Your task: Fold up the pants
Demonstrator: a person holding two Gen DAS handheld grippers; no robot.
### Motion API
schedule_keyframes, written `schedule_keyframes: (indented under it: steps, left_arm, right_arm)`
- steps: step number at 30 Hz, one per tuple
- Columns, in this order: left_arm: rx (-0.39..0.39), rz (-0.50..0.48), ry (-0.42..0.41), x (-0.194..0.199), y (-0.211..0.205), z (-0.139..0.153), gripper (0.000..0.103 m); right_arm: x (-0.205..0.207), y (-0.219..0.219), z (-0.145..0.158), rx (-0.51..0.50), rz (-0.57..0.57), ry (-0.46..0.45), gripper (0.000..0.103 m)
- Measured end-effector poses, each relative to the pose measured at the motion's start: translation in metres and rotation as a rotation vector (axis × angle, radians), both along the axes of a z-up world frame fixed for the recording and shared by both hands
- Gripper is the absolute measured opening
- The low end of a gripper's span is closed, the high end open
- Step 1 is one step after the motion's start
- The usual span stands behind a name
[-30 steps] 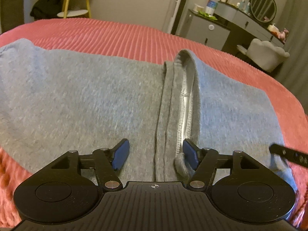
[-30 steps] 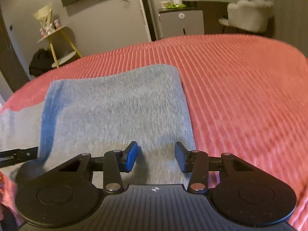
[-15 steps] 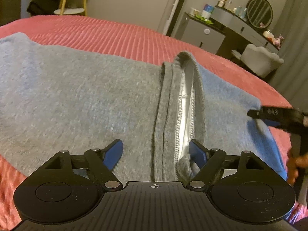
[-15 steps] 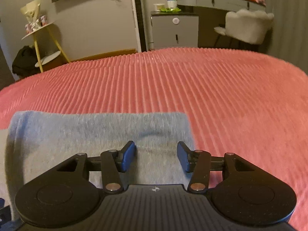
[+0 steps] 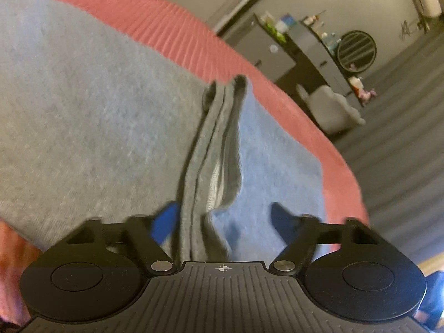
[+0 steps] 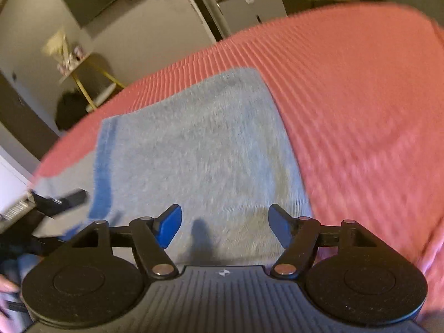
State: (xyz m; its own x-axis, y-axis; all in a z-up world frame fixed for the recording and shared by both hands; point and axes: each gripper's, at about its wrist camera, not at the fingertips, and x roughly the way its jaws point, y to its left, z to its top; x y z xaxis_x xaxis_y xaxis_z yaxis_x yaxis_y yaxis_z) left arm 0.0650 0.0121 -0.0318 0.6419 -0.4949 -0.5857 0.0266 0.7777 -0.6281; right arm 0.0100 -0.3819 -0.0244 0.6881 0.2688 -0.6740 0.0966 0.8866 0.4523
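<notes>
Grey pants (image 5: 83, 116) lie flat on a red ribbed bedspread (image 5: 172, 25). In the left wrist view a raised fold with a seam (image 5: 211, 149) runs from the far edge down between my fingers. My left gripper (image 5: 224, 222) is open, the fold lying between its jaws. In the right wrist view the pants' folded end (image 6: 199, 149) lies flat, with a blue-tinted band along its left edge. My right gripper (image 6: 224, 226) is open and empty just above the cloth's near edge. The left gripper (image 6: 59, 199) shows at the left edge of that view.
The bedspread (image 6: 360, 111) spreads wide to the right of the pants. Beyond the bed stand a grey dresser with a round mirror (image 5: 356, 50), a pale chair (image 5: 330, 111) and a yellow-legged side table (image 6: 91, 80).
Both grippers have opened wider. The left view has tilted and moved nearer the fold. The right gripper has pulled back and swung, showing more of the pants' end.
</notes>
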Motion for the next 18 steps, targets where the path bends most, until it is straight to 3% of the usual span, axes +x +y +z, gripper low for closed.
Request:
schedule_keyframes:
  steps: [2, 5, 7, 10, 12, 15, 18]
  left_arm:
    - [0.004, 0.064, -0.099, -0.013, 0.002, 0.011, 0.062]
    - [0.044, 0.079, -0.212, -0.025, -0.006, 0.024, 0.075]
    - [0.119, 0.019, -0.184, -0.021, -0.021, 0.020, 0.084]
    - [0.338, -0.012, -0.025, -0.006, -0.047, -0.003, 0.083]
    - [0.404, -0.052, -0.042, -0.004, -0.055, -0.004, 0.085]
    - [0.366, -0.037, -0.044, -0.005, -0.049, -0.002, 0.085]
    - [0.242, 0.018, -0.016, 0.000, -0.034, -0.007, 0.085]
  right_arm:
    - [0.000, -0.003, -0.001, 0.024, -0.011, -0.011, 0.070]
    - [0.003, -0.003, -0.002, 0.038, -0.033, -0.015, 0.070]
    - [0.005, 0.002, -0.002, 0.018, -0.025, -0.025, 0.072]
    - [0.006, 0.009, 0.000, -0.016, 0.002, -0.033, 0.076]
    - [0.006, 0.010, 0.001, -0.019, 0.007, -0.034, 0.077]
    - [0.004, 0.003, 0.001, 0.020, -0.009, -0.034, 0.077]
    - [0.003, -0.005, 0.001, 0.086, -0.028, -0.040, 0.079]
